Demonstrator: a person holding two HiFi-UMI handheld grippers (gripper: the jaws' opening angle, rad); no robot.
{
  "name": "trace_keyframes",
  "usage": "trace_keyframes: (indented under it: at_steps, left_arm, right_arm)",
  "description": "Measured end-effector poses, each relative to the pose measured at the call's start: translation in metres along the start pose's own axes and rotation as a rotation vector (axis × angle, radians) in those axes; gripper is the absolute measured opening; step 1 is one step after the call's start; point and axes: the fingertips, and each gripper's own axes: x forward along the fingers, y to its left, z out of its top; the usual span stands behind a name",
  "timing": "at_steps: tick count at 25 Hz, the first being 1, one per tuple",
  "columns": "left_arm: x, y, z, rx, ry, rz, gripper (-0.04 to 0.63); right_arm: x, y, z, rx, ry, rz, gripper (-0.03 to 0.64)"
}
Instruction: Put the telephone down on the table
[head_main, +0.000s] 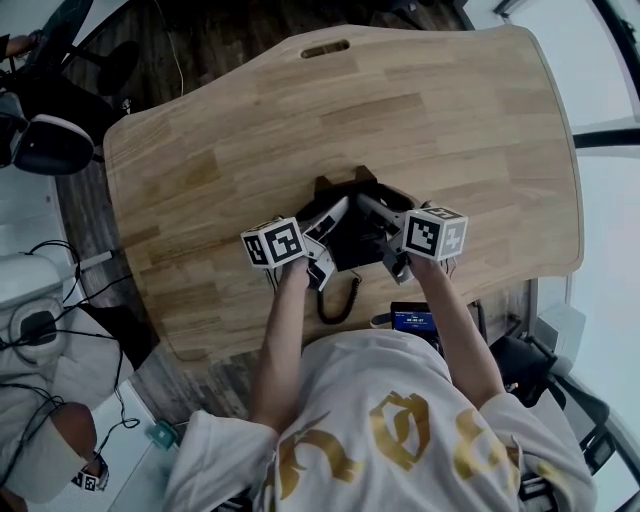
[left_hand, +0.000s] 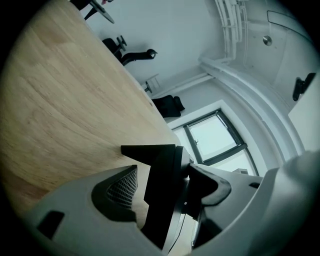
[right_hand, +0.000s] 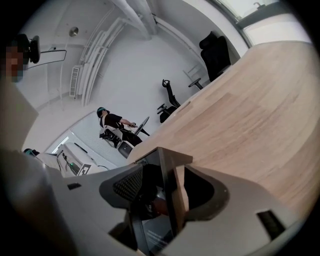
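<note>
Black hard-plastic desk telephone (head_main: 352, 232) sits on pale wooden table (head_main: 450, 130); left gripper (left_hand: 165, 175) & right gripper (right_hand: 167, 175) jaws spread, straddling its sides. Prob. rigid, slick; grip side edges.

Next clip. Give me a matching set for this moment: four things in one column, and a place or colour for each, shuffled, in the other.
Things:
1 telephone
2 cord
3 slot
4 table

Place or colour:
A light wood
B near the table's far edge
C between the left claw and the right claw
D curls from the telephone toward the person

Pairs: 1-C, 2-D, 3-B, 4-A
</note>
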Motion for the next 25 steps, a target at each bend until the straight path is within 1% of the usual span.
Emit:
trace_keyframes:
  at_steps: [3, 5, 8, 12, 15, 18, 20, 21, 23, 25]
  left_arm:
    - [-0.001, 0.001, 0.001, 0.040, 0.008, 0.004, 0.298]
    - [-0.004, 0.005, -0.001, 0.034, 0.004, 0.007, 0.302]
    - [-0.012, 0.007, 0.002, 0.031, -0.025, 0.013, 0.302]
    - [-0.025, 0.005, 0.013, 0.067, -0.078, 0.016, 0.302]
    - [-0.033, -0.005, 0.017, 0.099, -0.104, 0.012, 0.302]
    - [-0.040, -0.013, 0.017, 0.187, -0.113, 0.038, 0.302]
    - [-0.045, -0.019, 0.015, 0.245, -0.118, 0.060, 0.301]
    - [-0.048, -0.023, 0.014, 0.269, -0.125, 0.071, 0.301]
    - [-0.057, -0.033, 0.013, 0.324, -0.139, 0.087, 0.301]
    - [-0.062, -0.044, 0.009, 0.387, -0.134, 0.076, 0.299]
  right_arm:
    - [0.000, -0.003, 0.003, -0.010, -0.013, -0.026, 0.232]
    - [-0.003, -0.005, 0.003, -0.012, -0.021, -0.040, 0.232]
    - [-0.008, -0.007, 0.004, -0.011, -0.031, -0.053, 0.232]
    - [-0.013, -0.007, 0.008, -0.005, -0.049, -0.061, 0.232]
    - [-0.020, -0.001, 0.012, -0.026, -0.065, -0.062, 0.232]
    - [-0.026, 0.006, 0.014, -0.070, -0.083, -0.074, 0.232]
    - [-0.033, 0.010, 0.016, -0.117, -0.111, -0.098, 0.231]
    - [-0.039, 0.013, 0.018, -0.147, -0.130, -0.113, 0.218]
    - [-0.049, 0.022, 0.020, -0.199, -0.164, -0.132, 0.159]
    - [-0.056, 0.031, 0.021, -0.232, -0.184, -0.131, 0.109]
